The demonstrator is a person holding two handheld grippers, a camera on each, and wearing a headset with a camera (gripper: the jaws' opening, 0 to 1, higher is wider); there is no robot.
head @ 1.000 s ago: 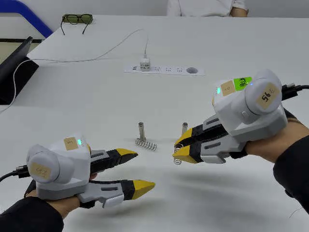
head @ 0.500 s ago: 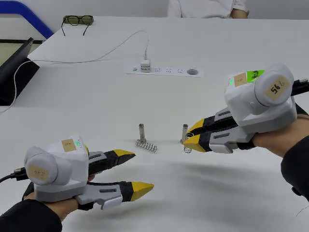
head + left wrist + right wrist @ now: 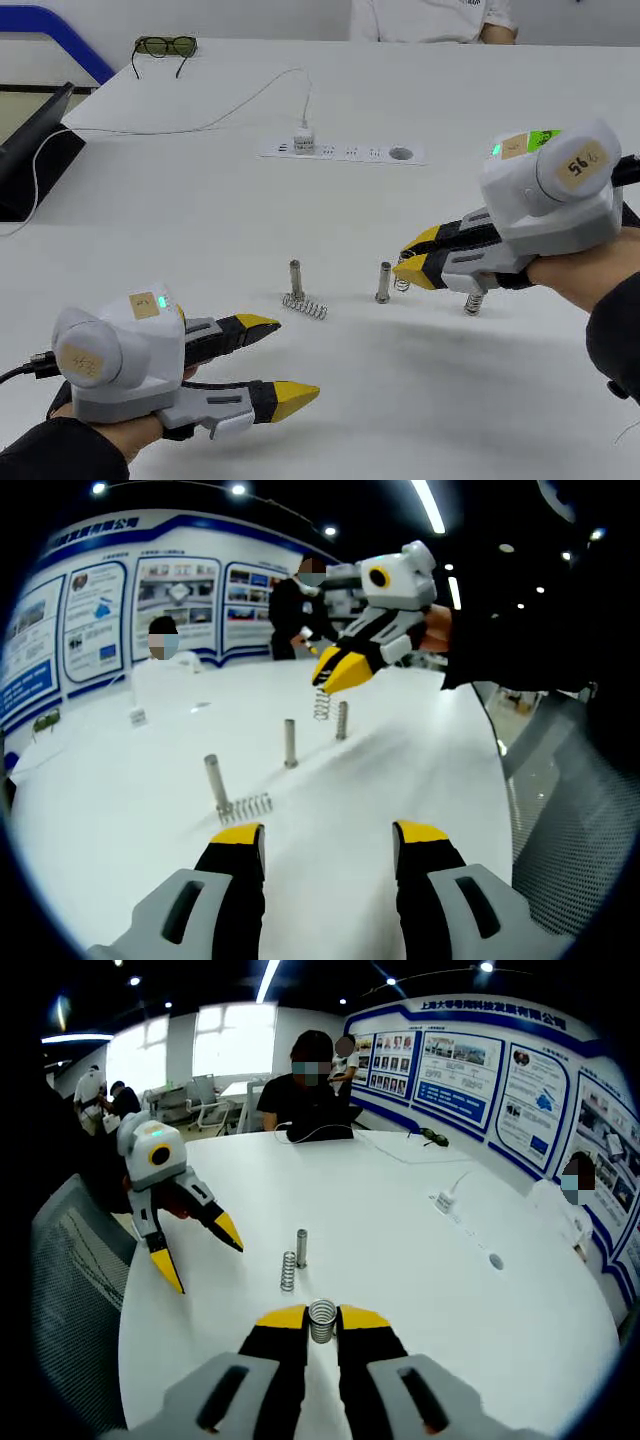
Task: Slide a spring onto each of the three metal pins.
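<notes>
Three metal pins stand on the white table: the left pin (image 3: 296, 277), the middle pin (image 3: 384, 281) and a third pin (image 3: 473, 302) partly hidden under my right gripper. One spring (image 3: 305, 305) lies beside the left pin. My right gripper (image 3: 405, 268) is shut on a second spring (image 3: 402, 285), which hangs between the middle and third pins. That held spring (image 3: 321, 1320) sits upright between the yellow tips. My left gripper (image 3: 280, 357) hovers open, nothing in it, in front of the left pin (image 3: 213, 780).
A white power strip (image 3: 340, 150) with a plugged cable lies at the table's middle back. Glasses (image 3: 165, 46) rest at the far left corner. A dark monitor (image 3: 30, 140) stands off the left edge. A person sits at the far side.
My right gripper has carried its spring to the right and farther back, uncovering the middle pin. The left gripper has stayed in place, still open.
</notes>
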